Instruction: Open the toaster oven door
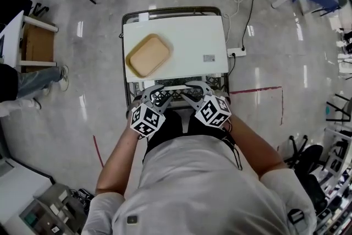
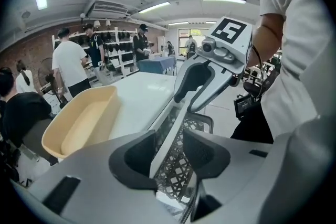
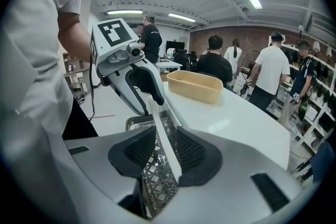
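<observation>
Polished grey floor [image 1: 275, 135] surrounds a wire cart [image 1: 165, 10] bearing the white oven [image 1: 187, 41]. Nearest the wearer, at the oven's 6 o'clock, the left gripper [image 2: 169, 152] and right gripper [image 3: 164, 150] meet the door [image 1: 168, 97]. Each has its ribbed black pads spread wide to either side of the door's slim white bar [image 3: 163, 131], straddling it without clamping, so neither has hold of anything. The door is a pane patterned with a dark lattice and edged by that smooth bar. It appears tipped down and out from the oven's front, which suggests the opening is done or nearly so, with only the grippers' withdrawal left; how far it has dropped cannot be told. Beyond, the oven's top is a flat, glossy white rectangle with rounded corners. On it, toward 9 o'clock, lies a shallow tan tray [image 1: 148, 55], matte, rounded-rectangular and empty. At 3 o'clock a white socket strip [image 1: 236, 52] lies on the floor.
</observation>
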